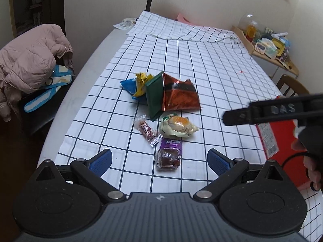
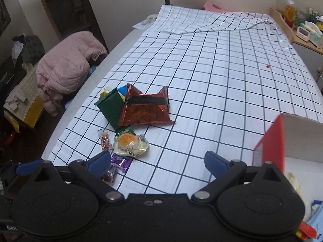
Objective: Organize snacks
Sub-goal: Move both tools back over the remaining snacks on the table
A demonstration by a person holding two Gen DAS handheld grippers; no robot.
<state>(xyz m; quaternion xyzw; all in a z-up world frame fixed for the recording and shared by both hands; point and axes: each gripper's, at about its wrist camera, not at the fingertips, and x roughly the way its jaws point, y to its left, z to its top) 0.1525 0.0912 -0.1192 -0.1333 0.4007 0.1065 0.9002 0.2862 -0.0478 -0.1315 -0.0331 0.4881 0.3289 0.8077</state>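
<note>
We have both grippers hovering low over the checked tablecloth point(image 1: 201, 64), nothing in either one. Left gripper point(image 1: 159, 158) fingers spread wide, the purple-wrapped snack point(image 1: 169, 155) lying on the cloth right between them, not touched yet. Right gripper point(image 2: 157, 162) fingers also wide and empty, sitting beside the red box point(image 2: 270, 143) at the right.

Snacks sit in one loose pile mid-table: orange bag point(image 1: 178, 95) overlapping a green packet point(image 1: 154, 96), blue packet point(image 1: 128, 84) and yellow packet point(image 1: 142, 80) behind at the far left, small red candy point(image 1: 145, 130) and a round pastry in a clear wrapper point(image 1: 177, 126) nearer us.

Progress: we judge it early to midway. The box already holds a few things at its near end, seen in the right wrist view, too cut off to name. At least seven snacks are left on the cloth. Likely next pick is the purple one, since the left fingers straddle it.
</note>
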